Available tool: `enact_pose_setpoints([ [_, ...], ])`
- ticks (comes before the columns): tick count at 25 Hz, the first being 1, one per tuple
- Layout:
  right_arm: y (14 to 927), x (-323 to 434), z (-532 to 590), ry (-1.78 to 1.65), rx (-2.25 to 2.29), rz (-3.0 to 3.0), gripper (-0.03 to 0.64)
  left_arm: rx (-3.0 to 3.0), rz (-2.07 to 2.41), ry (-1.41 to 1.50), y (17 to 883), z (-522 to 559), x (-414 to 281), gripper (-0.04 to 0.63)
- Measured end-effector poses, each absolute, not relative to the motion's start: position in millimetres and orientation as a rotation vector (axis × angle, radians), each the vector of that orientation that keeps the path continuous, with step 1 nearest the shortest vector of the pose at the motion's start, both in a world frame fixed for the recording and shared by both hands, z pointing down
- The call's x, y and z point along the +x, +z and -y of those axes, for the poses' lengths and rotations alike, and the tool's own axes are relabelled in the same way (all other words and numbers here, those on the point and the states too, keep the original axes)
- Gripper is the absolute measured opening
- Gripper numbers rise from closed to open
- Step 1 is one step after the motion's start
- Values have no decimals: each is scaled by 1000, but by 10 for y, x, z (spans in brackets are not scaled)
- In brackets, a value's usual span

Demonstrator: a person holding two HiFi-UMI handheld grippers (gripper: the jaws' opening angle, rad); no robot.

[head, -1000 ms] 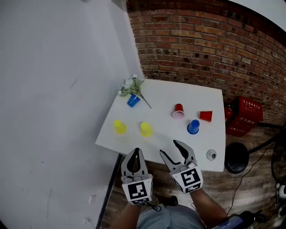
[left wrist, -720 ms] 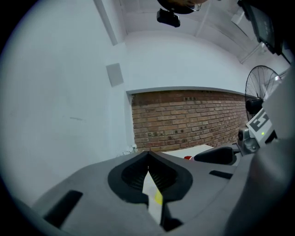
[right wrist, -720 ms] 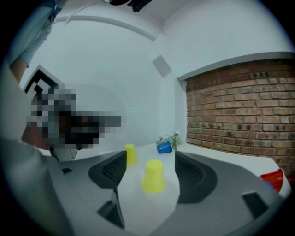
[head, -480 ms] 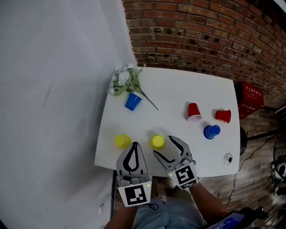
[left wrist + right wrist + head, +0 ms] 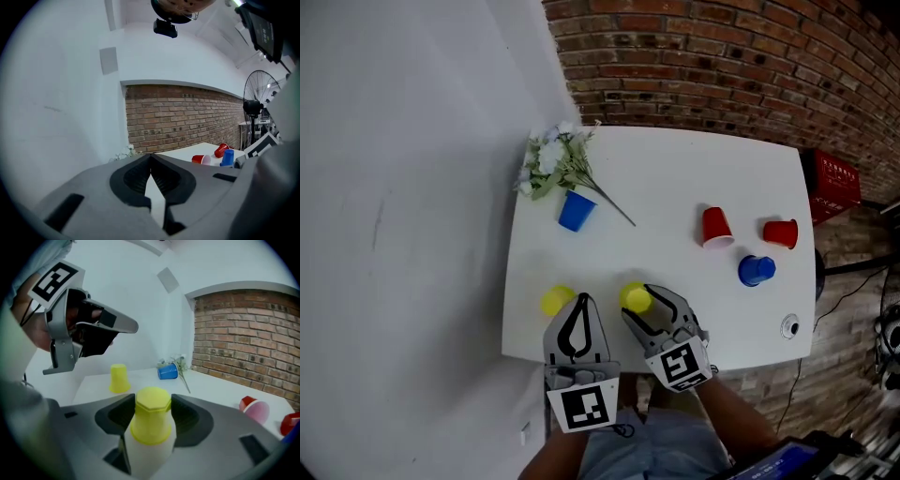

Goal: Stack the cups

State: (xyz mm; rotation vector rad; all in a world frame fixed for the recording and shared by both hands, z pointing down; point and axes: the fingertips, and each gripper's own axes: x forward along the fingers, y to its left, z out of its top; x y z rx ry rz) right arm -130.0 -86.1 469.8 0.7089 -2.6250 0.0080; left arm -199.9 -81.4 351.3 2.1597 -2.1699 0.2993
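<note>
On the white worktop (image 5: 675, 178), a spray of white flowers (image 5: 551, 161) lies in the far left corner with a blue cup (image 5: 574, 211) tipped on its side just beside the stems. At the near edge the left yellow cup (image 5: 555, 300) stands upside down. Well to the right lie two red cups, one (image 5: 714, 226) with its mouth toward the near side and the other (image 5: 780, 232) farther right, with a second blue cup (image 5: 756, 270) standing just in front of them and a small round object (image 5: 789, 326) by the near right corner. A red crate (image 5: 836, 183) sits on the floor past the right edge. The left gripper (image 5: 580, 302) hovers over the near edge just right of the left yellow cup, its fingers pressed together with nothing between them. The right gripper (image 5: 639, 305) straddles the right yellow cup (image 5: 634, 296), which stands upside down; its fingers have just been closing and now lie against the cup's two sides. A second ago both grippers hung short of the worktop, and the right fingers stood apart around nothing.
</note>
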Motion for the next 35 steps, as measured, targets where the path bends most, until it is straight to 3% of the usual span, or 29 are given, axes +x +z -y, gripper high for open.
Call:
enact_pose_setpoints([
  [15,4714,-145,927,59,900,2577,253,2243,2075,331,3637,881,-1243,2],
  [17,4614,-105,921,96,911,2620,361,2240,2078,320,3641,864,-1170,2],
  [19,4451,-92,911,94,925,2673,410,2225,2108,314,3609,834,-1185,2],
  [28,3716,-272,835,75,905,2838,385,2012,2482,291,3115,521,-2163,2],
  [35,3693,-350,836,47,853,2836,364,1771,2622,493,3499,202,-3153,2],
])
